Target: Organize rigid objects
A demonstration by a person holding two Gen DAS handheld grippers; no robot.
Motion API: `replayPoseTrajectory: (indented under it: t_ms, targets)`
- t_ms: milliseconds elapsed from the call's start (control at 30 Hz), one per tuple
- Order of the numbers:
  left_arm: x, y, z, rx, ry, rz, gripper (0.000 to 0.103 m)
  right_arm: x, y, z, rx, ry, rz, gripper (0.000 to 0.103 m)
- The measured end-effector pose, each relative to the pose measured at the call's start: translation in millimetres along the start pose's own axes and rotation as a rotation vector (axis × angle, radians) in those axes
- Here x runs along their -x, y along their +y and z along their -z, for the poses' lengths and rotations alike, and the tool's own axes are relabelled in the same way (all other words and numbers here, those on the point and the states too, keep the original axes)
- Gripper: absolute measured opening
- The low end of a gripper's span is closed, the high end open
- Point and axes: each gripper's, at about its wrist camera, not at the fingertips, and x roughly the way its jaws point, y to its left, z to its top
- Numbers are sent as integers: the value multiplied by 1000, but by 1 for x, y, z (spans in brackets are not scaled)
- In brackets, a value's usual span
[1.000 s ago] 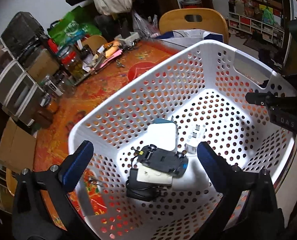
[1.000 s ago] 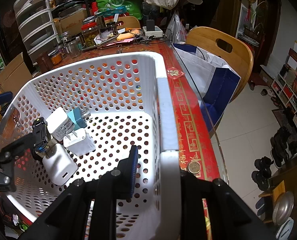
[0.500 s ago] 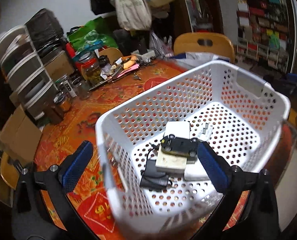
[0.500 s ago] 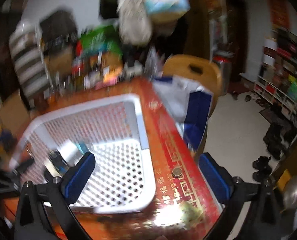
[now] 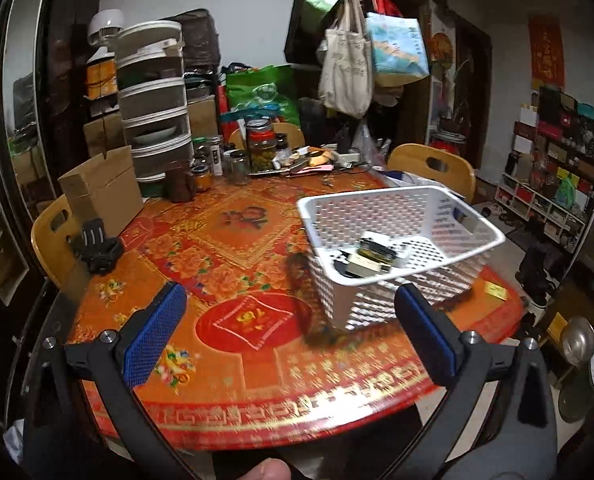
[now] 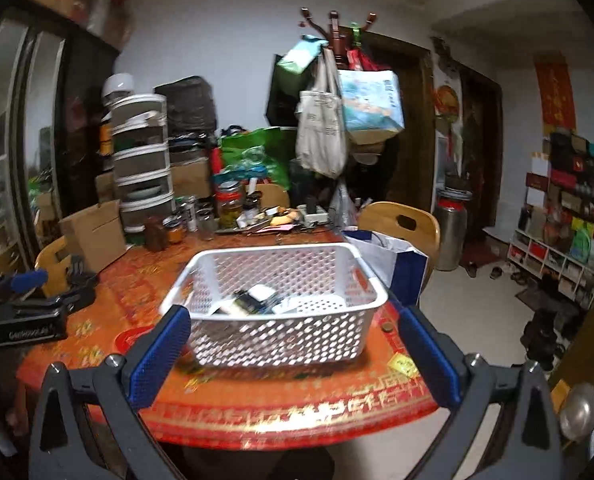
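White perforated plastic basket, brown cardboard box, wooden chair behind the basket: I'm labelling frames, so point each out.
White perforated plastic basket (image 6: pixel 281 342): right wrist view, front wall.
Brown cardboard box (image 5: pixel 101 196): left wrist view, front face.
Wooden chair (image 5: pixel 433 168): left wrist view, backrest.

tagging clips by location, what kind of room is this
Most likely a lived-in home dining room used for storage too: a round table under a red patterned cloth with wooden chairs, jars of food at the far edge, and a coat stand hung with tote bags.

One white perforated basket (image 5: pixel 401 216). Three wooden chairs (image 5: pixel 433 168). One cardboard box (image 5: pixel 101 196). One drawer tower (image 5: pixel 153 108), five tiers. Two grippers, left (image 5: pixel 289 336) and right (image 6: pixel 293 356). Chargers (image 5: pixel 371 258) in basket: count unclear.
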Motion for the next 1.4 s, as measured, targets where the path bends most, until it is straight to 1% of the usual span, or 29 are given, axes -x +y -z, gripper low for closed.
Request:
replayPoseTrajectory:
  t_ms: [67,133,200,333,533,667,833,1400]
  targets:
    - [13,-7,4,-10,-18,33,103,4,6,4,12,31,-14,103]
    - [16,-19,7,-31,-21,38,103,-4,5,7,16,72,-14,103]
    - [9,-32,8,-47,0,40,103,-11,2,10,10,99,-7,103]
    - [-6,-49,8,-60,40,74,103,-27,-18,11,-17,131,-15,103]
    - [-16,-56,5,-61,39,66,103,-33,-27,13,-18,148,-18,103]
    - [-13,-52,3,-54,21,51,103,-32,-26,13,-9,146,-25,103]
    - [-12,-54,2,-55,22,43,103,-33,-25,12,0,148,-26,103]
    - [-13,-55,2,-60,33,46,103,-30,-27,9,-4,139,-28,103]
